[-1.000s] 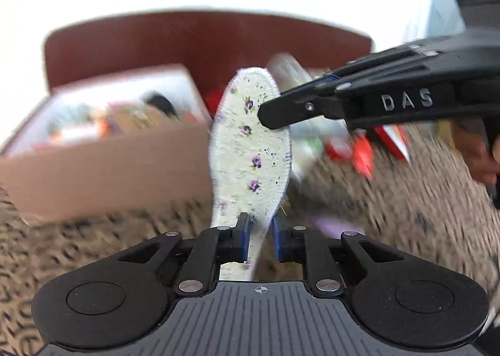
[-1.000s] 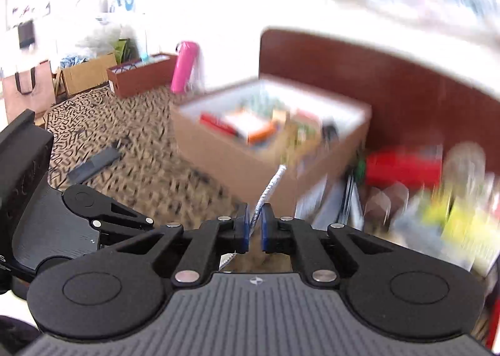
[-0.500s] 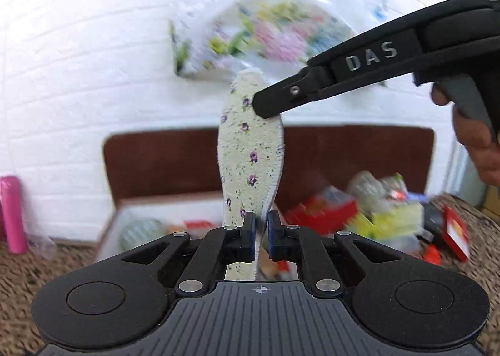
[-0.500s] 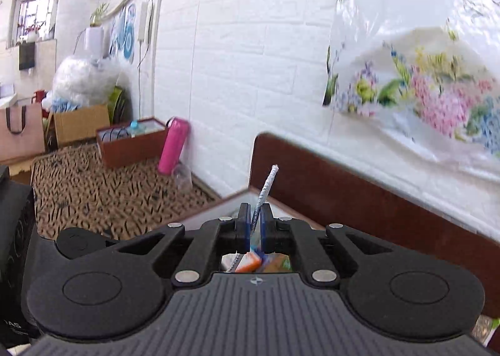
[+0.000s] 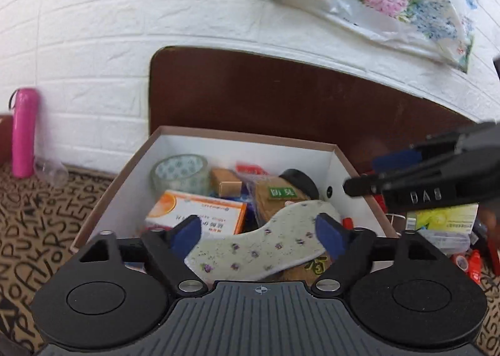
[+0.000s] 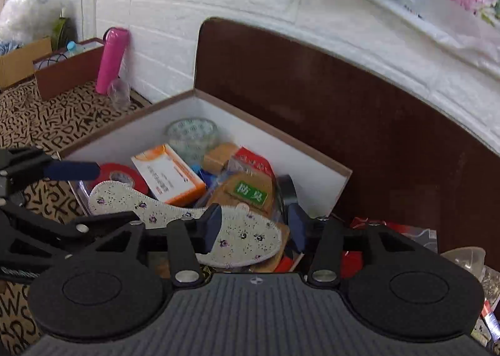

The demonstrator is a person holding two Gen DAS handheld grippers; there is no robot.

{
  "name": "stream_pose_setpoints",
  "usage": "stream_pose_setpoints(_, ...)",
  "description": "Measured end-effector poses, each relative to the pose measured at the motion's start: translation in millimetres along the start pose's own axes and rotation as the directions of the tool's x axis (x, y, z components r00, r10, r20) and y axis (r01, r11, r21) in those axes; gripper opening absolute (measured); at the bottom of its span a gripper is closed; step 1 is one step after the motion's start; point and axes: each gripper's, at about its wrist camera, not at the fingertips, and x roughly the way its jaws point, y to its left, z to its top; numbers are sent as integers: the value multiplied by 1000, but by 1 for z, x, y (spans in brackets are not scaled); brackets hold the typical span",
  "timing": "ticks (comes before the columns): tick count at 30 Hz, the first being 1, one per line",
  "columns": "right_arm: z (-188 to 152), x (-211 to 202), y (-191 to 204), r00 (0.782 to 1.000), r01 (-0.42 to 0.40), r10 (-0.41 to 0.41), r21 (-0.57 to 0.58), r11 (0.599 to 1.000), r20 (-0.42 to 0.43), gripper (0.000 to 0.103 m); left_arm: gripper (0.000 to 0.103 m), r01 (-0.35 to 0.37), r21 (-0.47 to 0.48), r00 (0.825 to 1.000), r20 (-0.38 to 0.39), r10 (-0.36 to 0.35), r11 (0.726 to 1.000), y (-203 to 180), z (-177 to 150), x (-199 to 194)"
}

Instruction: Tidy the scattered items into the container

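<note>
A flower-print insole (image 5: 259, 246) lies flat on top of the items in the cardboard box (image 5: 340, 168), which also shows in the right wrist view (image 6: 339, 181). The insole shows in the right wrist view (image 6: 243, 231) too. My left gripper (image 5: 259, 231) is open and empty, just above the insole. My right gripper (image 6: 254, 224) is open and empty over the insole's other end. The right gripper shows at the right of the left wrist view (image 5: 406, 190). The left gripper shows at the left of the right wrist view (image 6: 47, 175).
The box holds an orange-and-white carton (image 5: 200, 212), a tape roll (image 5: 181, 171), red tape (image 6: 125, 175) and brown packets (image 6: 247, 190). Loose items (image 5: 443, 224) lie right of the box. A pink bottle (image 5: 23, 134) stands by the brick wall. A brown board (image 5: 281, 100) stands behind the box.
Both grippers held the insole upright between them and carried it over the box. Now both have opened and the insole lies flat in the box.
</note>
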Motion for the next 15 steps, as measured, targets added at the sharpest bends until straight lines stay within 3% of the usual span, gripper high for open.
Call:
stream_pose_setpoints(1,-1,0,-1,1000,-1,1,6,1000,1,62,92,-6,-12,1000,4,6,1000,5,4,-1)
stream_pose_setpoints(3,1,-3,-3,1000,3,-3,8,1000,17,75,96,-6,-26,1000,16,6,1000,11,9,-4)
stream_pose_setpoints(8,10,-23,2,996,28,-25,-43,999,90,94,100,26,-29,999,24,-25,999,-5,14,-10)
stream_pose_setpoints(15,-1,-63,3,990,38,-29,-62,997,139,97,101,81,-20,997,13,-81,997,-34,11,-30)
